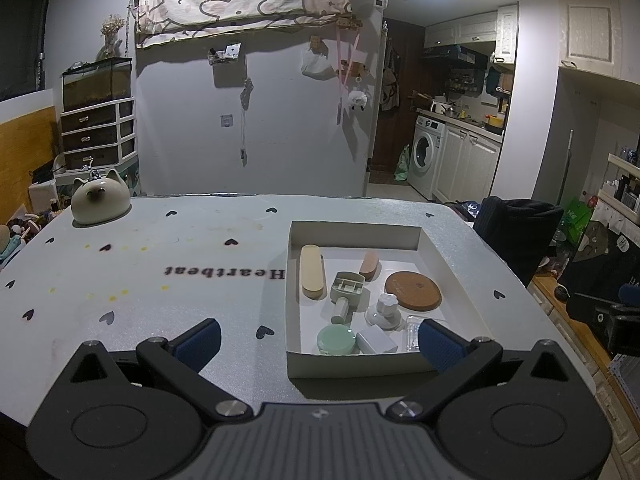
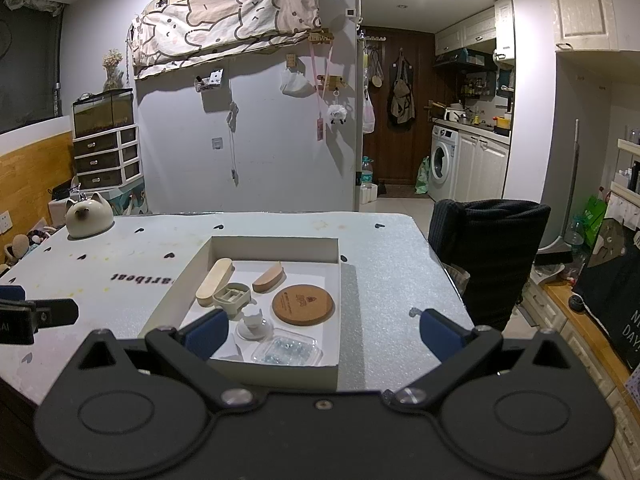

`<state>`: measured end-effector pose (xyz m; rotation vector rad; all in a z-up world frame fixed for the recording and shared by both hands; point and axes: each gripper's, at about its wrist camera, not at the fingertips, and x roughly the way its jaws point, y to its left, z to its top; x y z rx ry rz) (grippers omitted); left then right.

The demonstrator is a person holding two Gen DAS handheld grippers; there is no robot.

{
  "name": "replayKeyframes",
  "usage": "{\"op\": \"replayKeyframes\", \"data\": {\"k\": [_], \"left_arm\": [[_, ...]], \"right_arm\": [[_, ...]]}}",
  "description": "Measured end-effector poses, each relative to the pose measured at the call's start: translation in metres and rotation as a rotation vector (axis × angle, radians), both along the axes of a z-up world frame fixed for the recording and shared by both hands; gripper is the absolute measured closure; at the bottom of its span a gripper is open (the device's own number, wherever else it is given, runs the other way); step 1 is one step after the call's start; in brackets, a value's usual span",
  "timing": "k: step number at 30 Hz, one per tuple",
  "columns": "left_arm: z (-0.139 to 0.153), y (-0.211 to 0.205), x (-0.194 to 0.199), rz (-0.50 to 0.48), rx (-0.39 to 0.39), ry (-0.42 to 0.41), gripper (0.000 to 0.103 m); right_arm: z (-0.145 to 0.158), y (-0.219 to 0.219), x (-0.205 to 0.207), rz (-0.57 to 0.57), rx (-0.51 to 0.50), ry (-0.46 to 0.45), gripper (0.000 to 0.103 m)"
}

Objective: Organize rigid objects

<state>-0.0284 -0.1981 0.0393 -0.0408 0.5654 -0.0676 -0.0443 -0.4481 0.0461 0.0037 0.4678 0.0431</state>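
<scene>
1. White shallow box [image 1: 352,230] lying in the right half of the left wrist view and the centre of the right wrist view, on the desk [image 1: 160,304], holding every small item.
2. Inside, top to bottom of the left wrist view: long tan oval block [image 1: 313,276] with its long axis running away from the camera, smaller brown block [image 1: 369,265], round cork coaster [image 1: 413,290], grey-green handled piece [image 1: 346,289], white knob on a clear disc [image 1: 385,308], mint round tin [image 1: 336,340], small white box [image 1: 376,341], clear plastic case [image 2: 286,351].
3. Nothing loose on the desk outside the box; sorting judged nearly done or not yet begun, cannot tell which.
4. Left gripper [image 1: 318,340]: jaws spread wide, empty, near corner of the box between them, contents up and to the right.
5. Right gripper [image 2: 322,334]: jaws spread wide, empty, near edge of the box just ahead, clear case and knob closest.
6. Right side judged better placed for the box contents.
7. Cat-shaped pot [image 1: 101,197] at upper left, well apart.
</scene>
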Motion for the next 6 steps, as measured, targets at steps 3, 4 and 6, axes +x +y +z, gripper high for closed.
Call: {"op": "replayKeyframes", "data": {"k": [3, 4, 6], "left_arm": [[-0.0005, -0.0040, -0.0004, 0.002, 0.000, 0.001, 0.000], [-0.0009, -0.0048, -0.0007, 0.002, -0.001, 0.001, 0.000], [-0.0011, -0.0046, -0.0002, 0.004, 0.000, 0.002, 0.000]], "right_arm": [[-0.0023, 0.0006, -0.0033, 0.003, 0.001, 0.001, 0.000], [-0.0035, 0.0006, -0.0019, 0.005, 0.001, 0.002, 0.000], [-0.0051, 0.0002, -0.0028, 0.007, 0.001, 0.003, 0.000]]}}
